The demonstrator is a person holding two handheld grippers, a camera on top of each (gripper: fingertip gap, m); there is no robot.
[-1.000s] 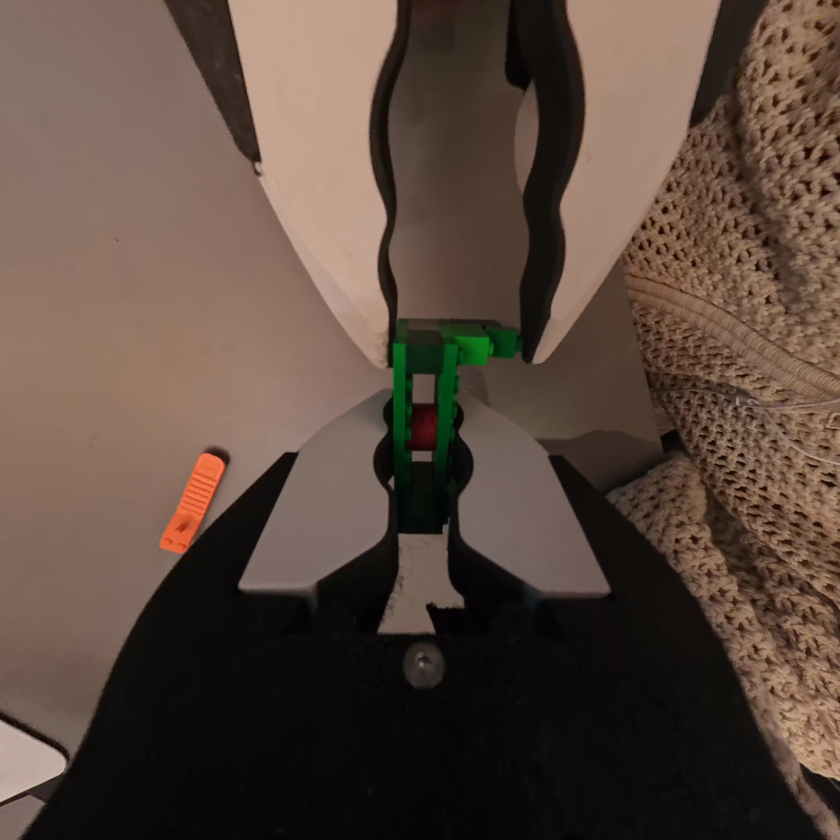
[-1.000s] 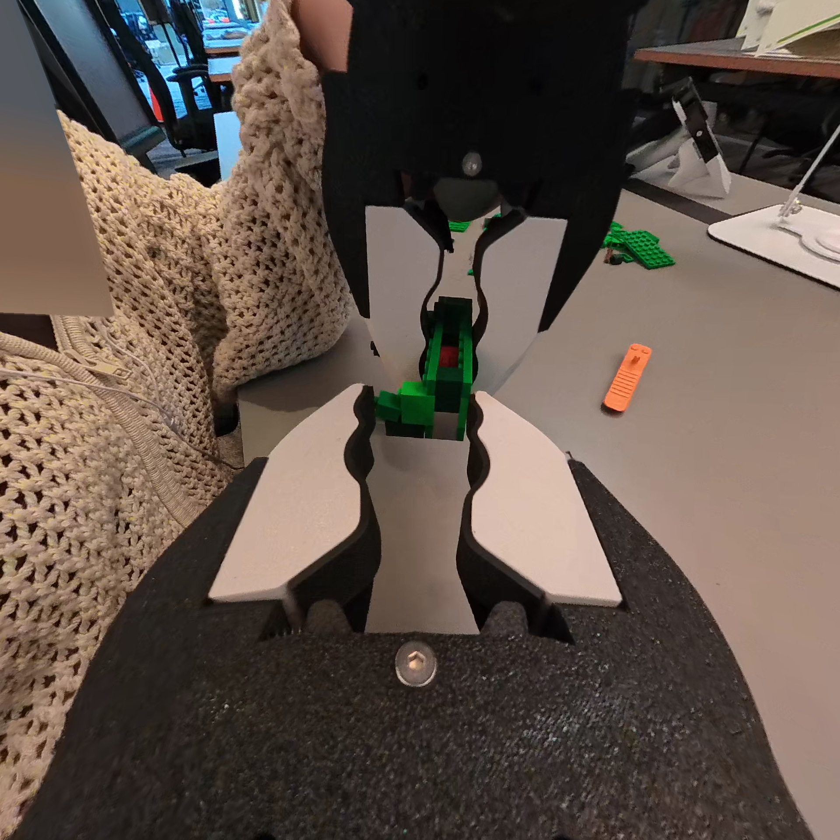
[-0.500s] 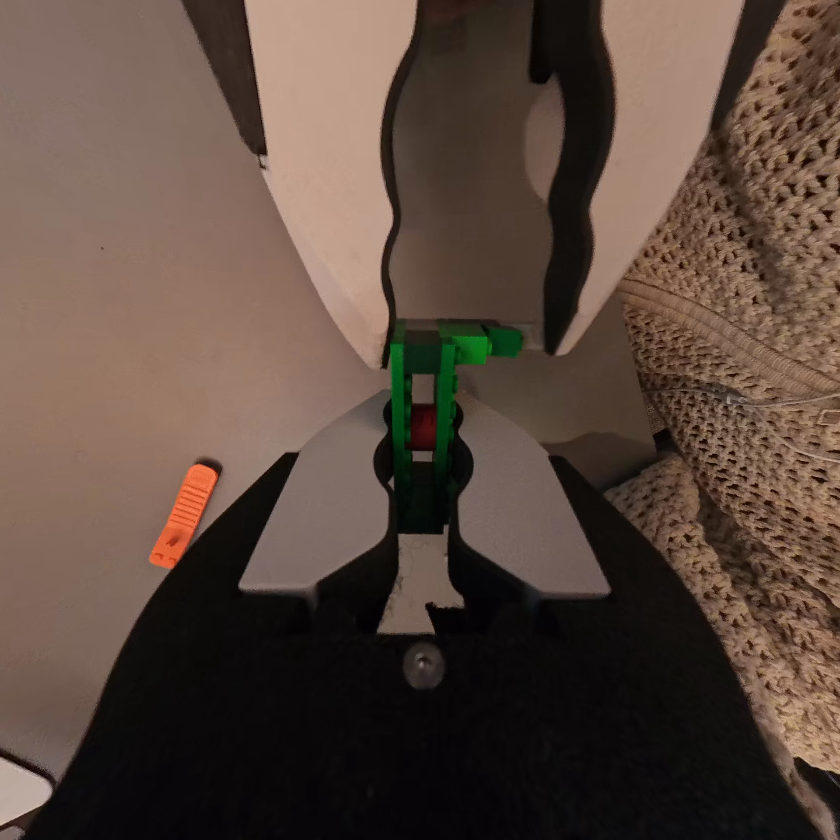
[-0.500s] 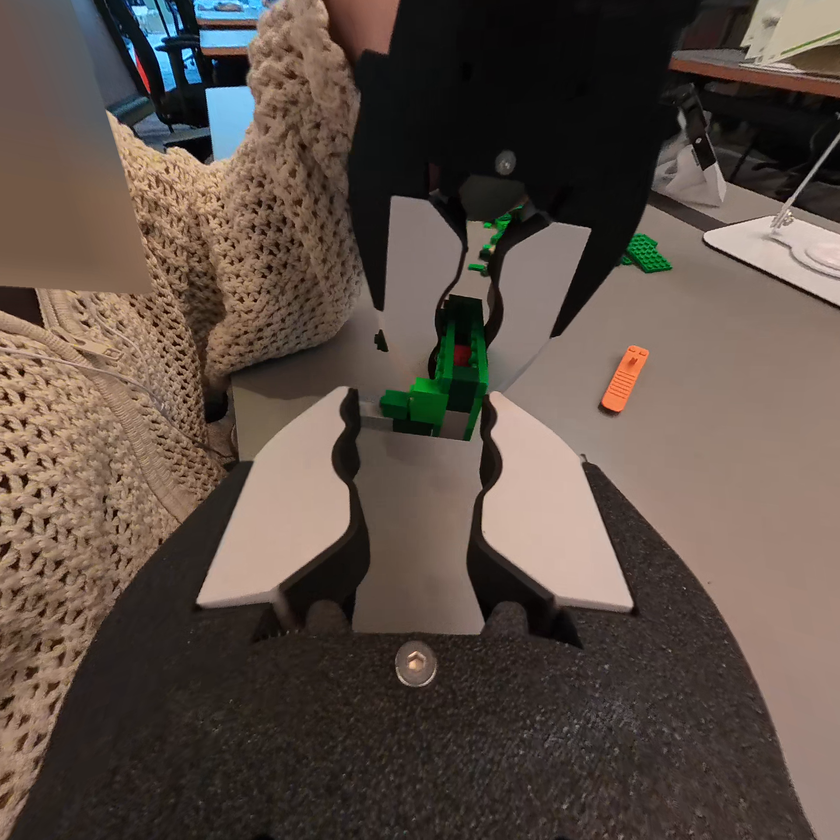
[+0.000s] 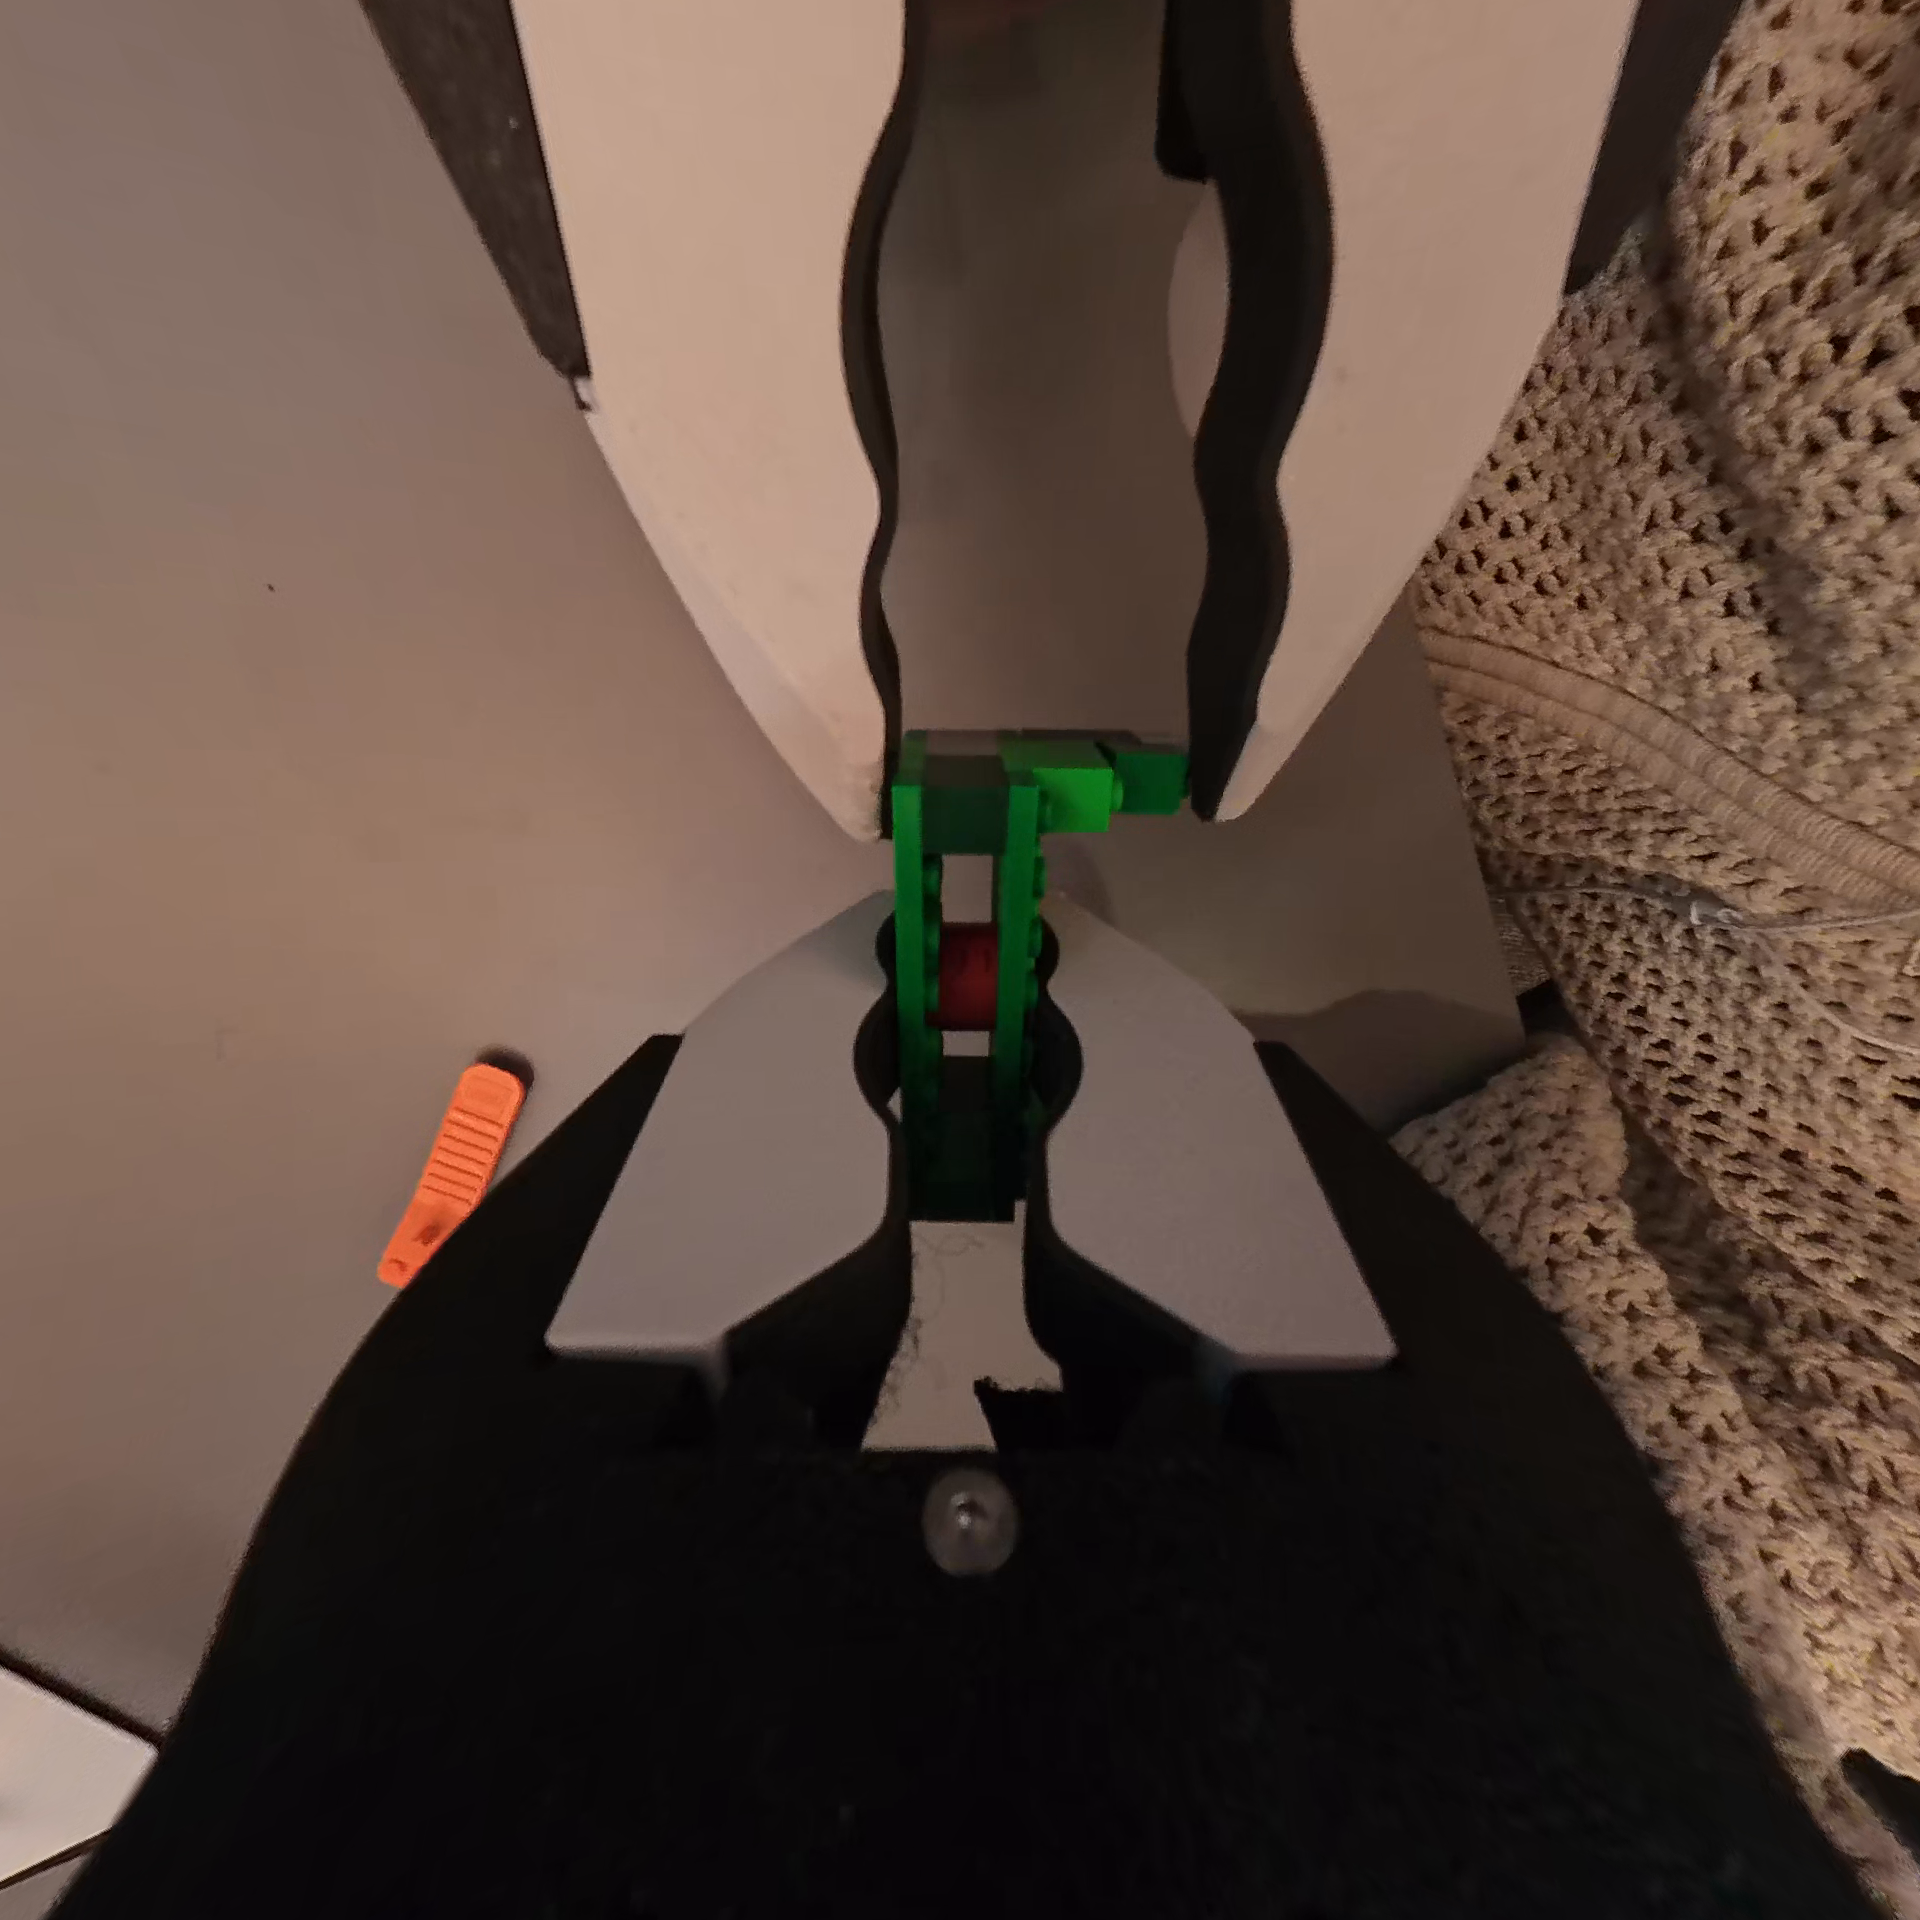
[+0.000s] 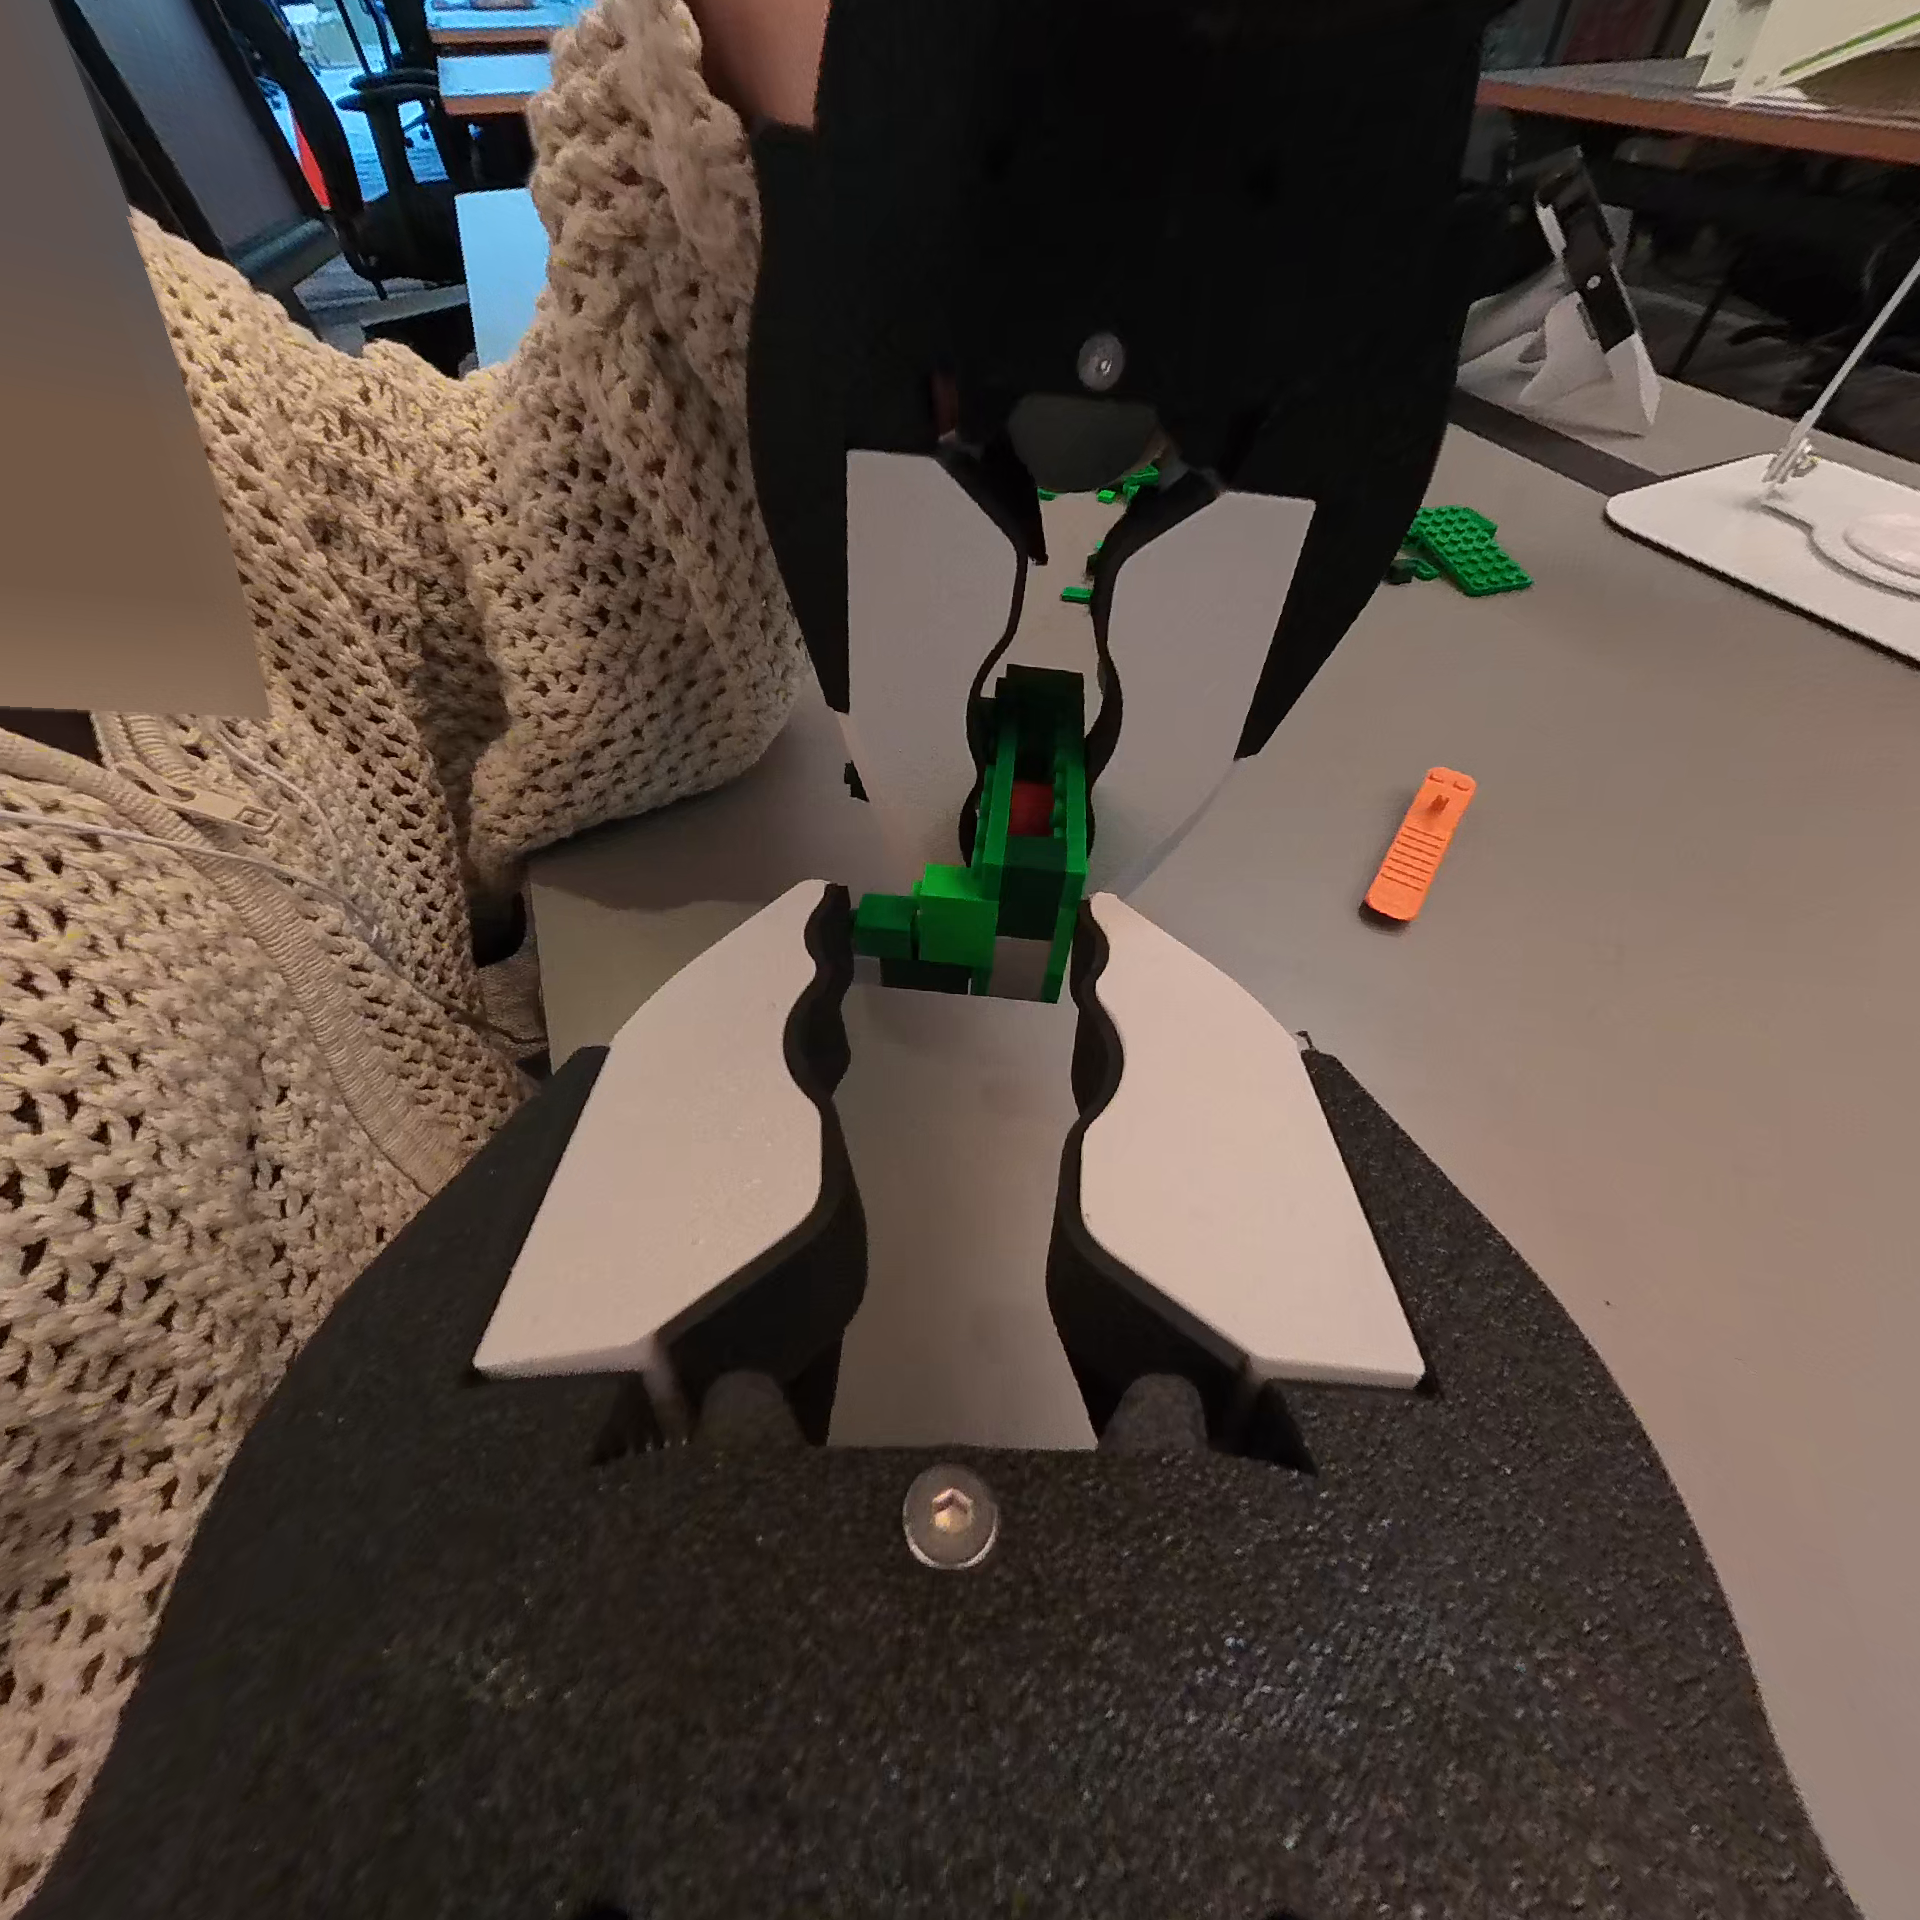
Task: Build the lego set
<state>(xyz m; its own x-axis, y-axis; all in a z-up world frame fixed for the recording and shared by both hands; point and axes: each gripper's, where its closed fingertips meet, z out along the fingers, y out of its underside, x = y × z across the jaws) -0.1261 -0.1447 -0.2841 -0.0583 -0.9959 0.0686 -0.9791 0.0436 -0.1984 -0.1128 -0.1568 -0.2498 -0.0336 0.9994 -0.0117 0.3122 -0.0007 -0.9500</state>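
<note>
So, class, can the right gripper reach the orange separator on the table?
Probably not yet: the right gripper is clamped on the green lego assembly, which the left gripper also holds. The orange separator lies uncovered on the table, so releasing should free the way.

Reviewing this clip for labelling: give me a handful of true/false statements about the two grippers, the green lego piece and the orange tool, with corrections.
1. The left gripper is shut on the green lego assembly. True.
2. The right gripper grips a loose green plate. False: its fingertips sit on either side of the assembly's end.
3. The orange tool lies on the table, untouched. True.
4. A blue piece sits inside the assembly. False: a red piece.
5. More green pieces lie farther back. True.
</note>
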